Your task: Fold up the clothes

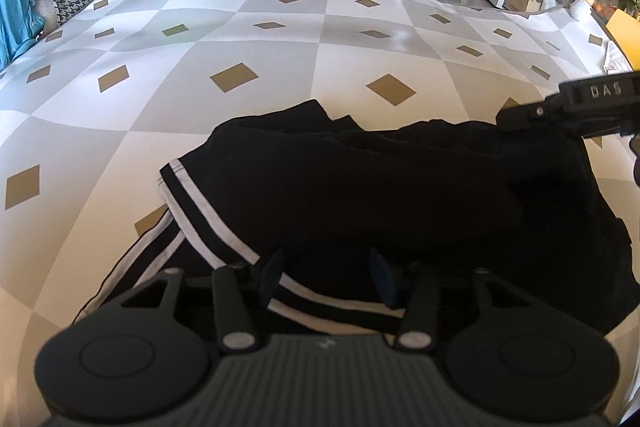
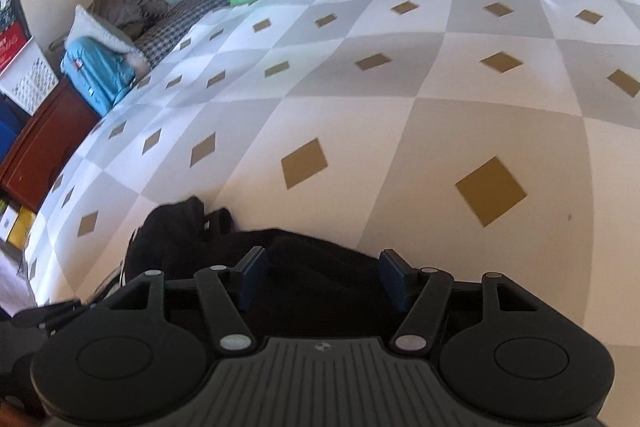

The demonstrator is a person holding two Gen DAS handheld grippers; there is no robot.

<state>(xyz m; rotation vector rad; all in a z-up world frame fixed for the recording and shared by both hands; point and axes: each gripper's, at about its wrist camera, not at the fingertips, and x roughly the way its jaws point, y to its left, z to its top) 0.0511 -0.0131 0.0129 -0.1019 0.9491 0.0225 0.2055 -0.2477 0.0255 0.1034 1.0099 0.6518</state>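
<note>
A black fabric garment with white side stripes (image 1: 360, 195) lay bunched on a grey-and-white checked cloth with tan diamonds (image 1: 240, 27). The left gripper (image 1: 326, 277) and right gripper (image 2: 320, 279) hovered over it, jaws wide apart, gripping nothing.

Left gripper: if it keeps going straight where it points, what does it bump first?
Most likely the black garment. The left gripper has open fingers right over its white-striped edge, with black cloth piled straight ahead. The checkered table cover comes only beyond that.
</note>
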